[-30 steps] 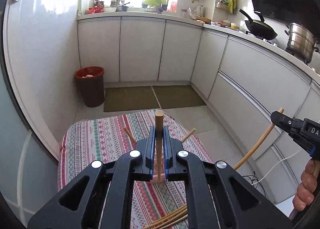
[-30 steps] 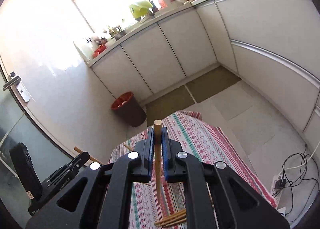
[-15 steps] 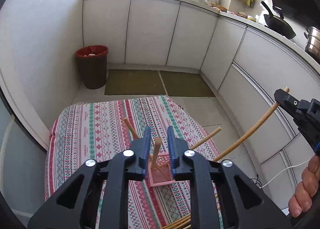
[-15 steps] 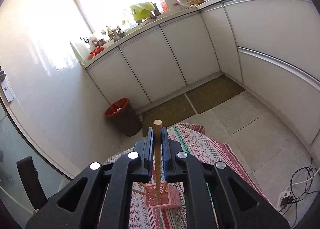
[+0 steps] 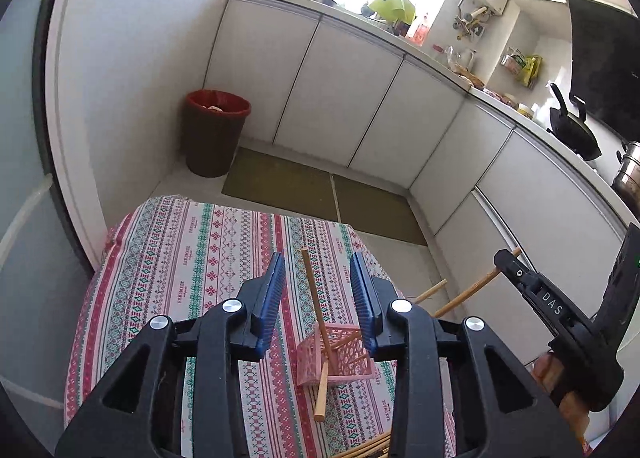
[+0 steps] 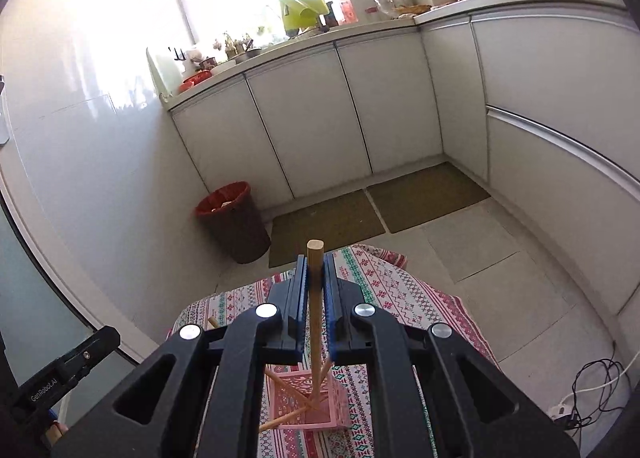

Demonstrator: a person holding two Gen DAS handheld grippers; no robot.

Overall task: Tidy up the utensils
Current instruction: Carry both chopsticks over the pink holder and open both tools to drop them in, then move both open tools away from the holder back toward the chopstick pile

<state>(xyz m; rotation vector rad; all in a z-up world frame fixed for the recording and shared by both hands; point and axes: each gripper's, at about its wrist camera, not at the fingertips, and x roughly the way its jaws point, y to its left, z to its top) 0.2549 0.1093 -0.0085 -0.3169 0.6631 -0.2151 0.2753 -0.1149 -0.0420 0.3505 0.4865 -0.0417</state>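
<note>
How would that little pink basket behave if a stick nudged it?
The pink basket looks thin, openwork plastic, so probably very light. Already it appears tilted under leaning chopsticks, so a nudge would likely slide or tip it on the tablecloth.

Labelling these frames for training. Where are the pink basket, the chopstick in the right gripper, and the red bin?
pink basket (image 5: 354, 356), left wrist view, lattice side wall
chopstick (image 6: 315, 258), right wrist view, shaft near top end
red bin (image 5: 212, 138), left wrist view, dark outer wall
</note>
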